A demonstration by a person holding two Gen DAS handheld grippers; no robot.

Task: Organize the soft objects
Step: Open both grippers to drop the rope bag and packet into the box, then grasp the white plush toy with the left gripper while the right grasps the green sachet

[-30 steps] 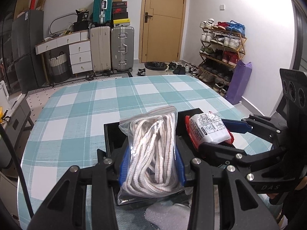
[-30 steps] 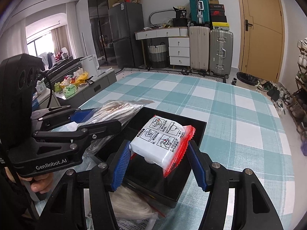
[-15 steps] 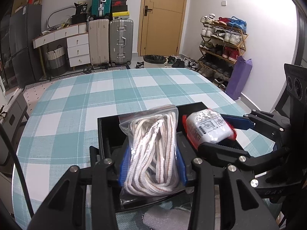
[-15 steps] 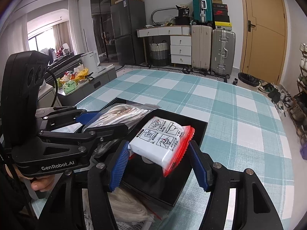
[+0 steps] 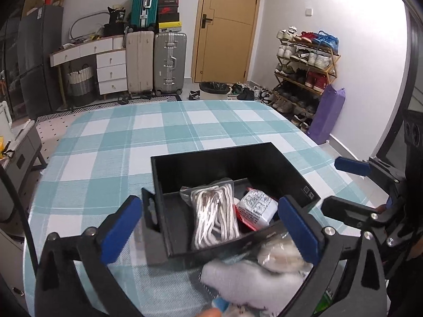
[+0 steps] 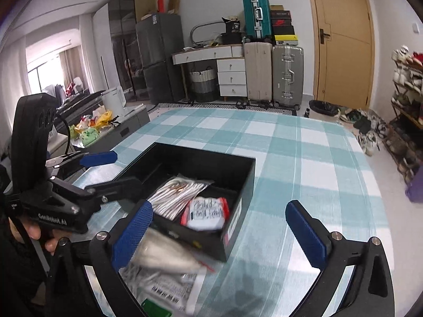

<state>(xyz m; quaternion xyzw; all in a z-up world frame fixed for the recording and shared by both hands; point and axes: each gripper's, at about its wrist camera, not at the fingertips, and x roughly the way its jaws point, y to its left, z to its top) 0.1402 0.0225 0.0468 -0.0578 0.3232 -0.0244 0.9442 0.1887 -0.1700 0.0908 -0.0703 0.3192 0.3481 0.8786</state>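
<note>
Opening wide, both grippers' jaws hold nothing; rope bag (image 5: pixel 215 215) and packet (image 5: pixel 256 208) lie inside black box (image 5: pixel 211 155).

One black box (image 5: pixel 169 182) is being seen on one checked table (image 5: pixel 105 142); two packets are being counted inside it, one bag of white cord (image 5: pixel 215 215) and one red-edged white pack (image 5: pixel 255 208); three suitcases (image 5: pixel 169 60) are being counted behind.

Left gripper (image 6: pixel 99 170) side: you can read "GenRobot.AI" in white letters.
Black bag (image 5: pixel 117 15) on the desk: you can read a white "36".
White pack (image 6: pixel 207 212) in the box: print too small to read.
</note>
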